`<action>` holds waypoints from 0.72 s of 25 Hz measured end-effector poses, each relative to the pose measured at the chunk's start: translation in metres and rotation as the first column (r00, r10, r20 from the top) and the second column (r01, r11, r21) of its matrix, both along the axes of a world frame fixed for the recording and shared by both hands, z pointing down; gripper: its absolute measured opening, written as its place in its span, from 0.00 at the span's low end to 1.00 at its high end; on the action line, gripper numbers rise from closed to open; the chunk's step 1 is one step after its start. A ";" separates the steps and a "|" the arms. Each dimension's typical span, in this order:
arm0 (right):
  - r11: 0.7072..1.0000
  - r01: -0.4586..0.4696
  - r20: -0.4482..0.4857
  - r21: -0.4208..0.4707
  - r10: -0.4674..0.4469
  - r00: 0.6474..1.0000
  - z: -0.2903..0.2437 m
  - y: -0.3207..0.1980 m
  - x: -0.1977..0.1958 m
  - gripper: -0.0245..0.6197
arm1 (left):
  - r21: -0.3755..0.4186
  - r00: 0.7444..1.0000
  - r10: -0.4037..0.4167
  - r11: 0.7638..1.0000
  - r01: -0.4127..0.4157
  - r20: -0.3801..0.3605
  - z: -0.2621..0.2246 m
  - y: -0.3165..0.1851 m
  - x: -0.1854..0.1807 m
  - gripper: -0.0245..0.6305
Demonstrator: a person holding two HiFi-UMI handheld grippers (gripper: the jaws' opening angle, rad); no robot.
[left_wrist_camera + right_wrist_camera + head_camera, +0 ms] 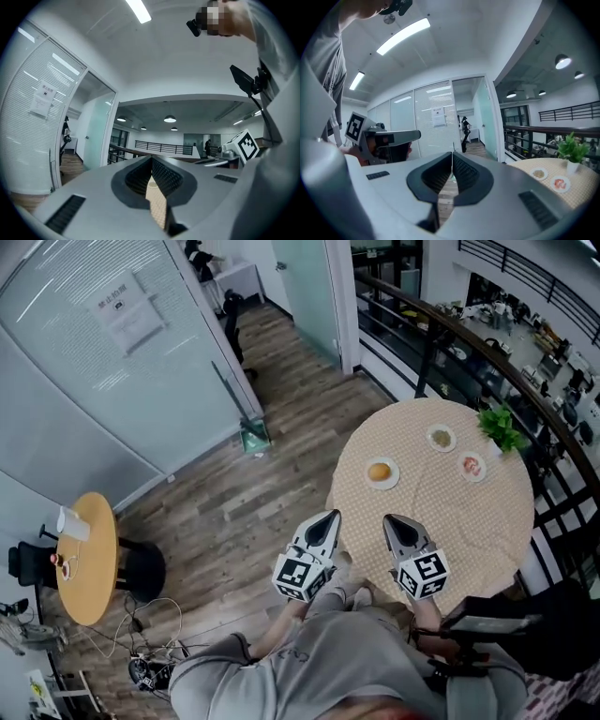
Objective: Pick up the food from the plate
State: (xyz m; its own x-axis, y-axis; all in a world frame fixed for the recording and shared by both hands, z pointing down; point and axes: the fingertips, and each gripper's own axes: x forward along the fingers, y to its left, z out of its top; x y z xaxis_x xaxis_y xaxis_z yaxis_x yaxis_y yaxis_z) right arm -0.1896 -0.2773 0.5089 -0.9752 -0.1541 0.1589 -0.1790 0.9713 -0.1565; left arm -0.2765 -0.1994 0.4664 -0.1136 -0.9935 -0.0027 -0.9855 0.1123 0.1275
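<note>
We hold both grippers over the near edge of the round table [450,521], above its checked cloth, with the pick not yet begun. The left gripper [330,517] has its jaws pressed together with nothing between them. The right gripper [389,520] is likewise closed and empty.

The food lies ahead of both tips on three small white plates. A round orange-yellow piece [379,471] sits on the nearest plate [367,476], and a pale greenish heap [441,437] on the far plate [429,439]. A pink-red piece [472,465] sits on the right-hand plate [482,474], just beside a potted plant [500,427].

We cannot tell which one the task means; the orange-yellow piece is closest to the jaws. At this range we cannot tell whether it is a bun or a fruit. We judge it light and smooth-sided, and possibly soft, so a hard squeeze could dent it or make it slip out. The best hold seems to be from above, across its widest middle, with the jaws first opened wider than the piece and lowered clear of the plate's rim. The greenish heap looks loose and would be harder to pinch.
</note>
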 end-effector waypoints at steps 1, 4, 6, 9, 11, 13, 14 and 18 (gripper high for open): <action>1.000 -0.021 0.009 0.004 0.021 1.000 -0.006 0.000 0.000 0.06 | 0.016 1.000 0.018 1.000 -0.018 0.008 -0.007 -0.003 -0.001 0.05; 0.996 -0.089 0.024 0.022 0.088 0.996 -0.023 0.000 0.000 0.06 | 0.058 0.997 0.074 0.995 -0.075 0.020 -0.022 -0.008 -0.003 0.05; 0.991 -0.133 0.048 0.023 0.132 0.990 -0.034 -0.003 0.001 0.06 | 0.079 0.993 0.109 0.991 -0.112 0.039 -0.029 -0.010 -0.003 0.05; 0.983 -0.185 0.066 0.016 0.183 0.981 -0.033 -0.007 0.008 0.06 | 0.092 0.990 0.130 0.987 -0.135 0.058 -0.029 -0.012 -0.004 0.05; 0.979 -0.202 0.053 0.021 0.201 0.978 -0.030 -0.012 0.012 0.06 | 0.092 0.991 0.129 0.987 -0.130 0.024 -0.024 -0.017 -0.008 0.05; 0.975 -0.219 0.056 0.029 0.217 0.975 -0.031 -0.012 0.021 0.06 | 0.082 0.992 0.128 0.988 -0.127 -0.004 -0.017 -0.017 -0.007 0.05; 0.973 -0.229 0.063 0.033 0.227 0.972 -0.033 -0.011 0.026 0.06 | 0.074 0.991 0.131 0.989 -0.130 -0.007 -0.013 -0.015 -0.006 0.05; 0.964 -0.264 0.076 0.034 0.261 0.962 -0.033 -0.018 0.035 0.06 | 0.056 0.989 0.150 0.987 -0.151 0.017 -0.012 -0.017 -0.002 0.05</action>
State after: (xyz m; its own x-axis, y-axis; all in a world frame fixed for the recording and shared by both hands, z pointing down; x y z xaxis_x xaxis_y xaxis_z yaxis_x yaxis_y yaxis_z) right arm -0.1547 -0.2954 0.4758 -0.9081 -0.4112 0.0791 -0.4185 0.8979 -0.1368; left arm -0.2788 -0.2166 0.4544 0.0374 -0.9975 -0.0600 -0.9922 -0.0442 0.1164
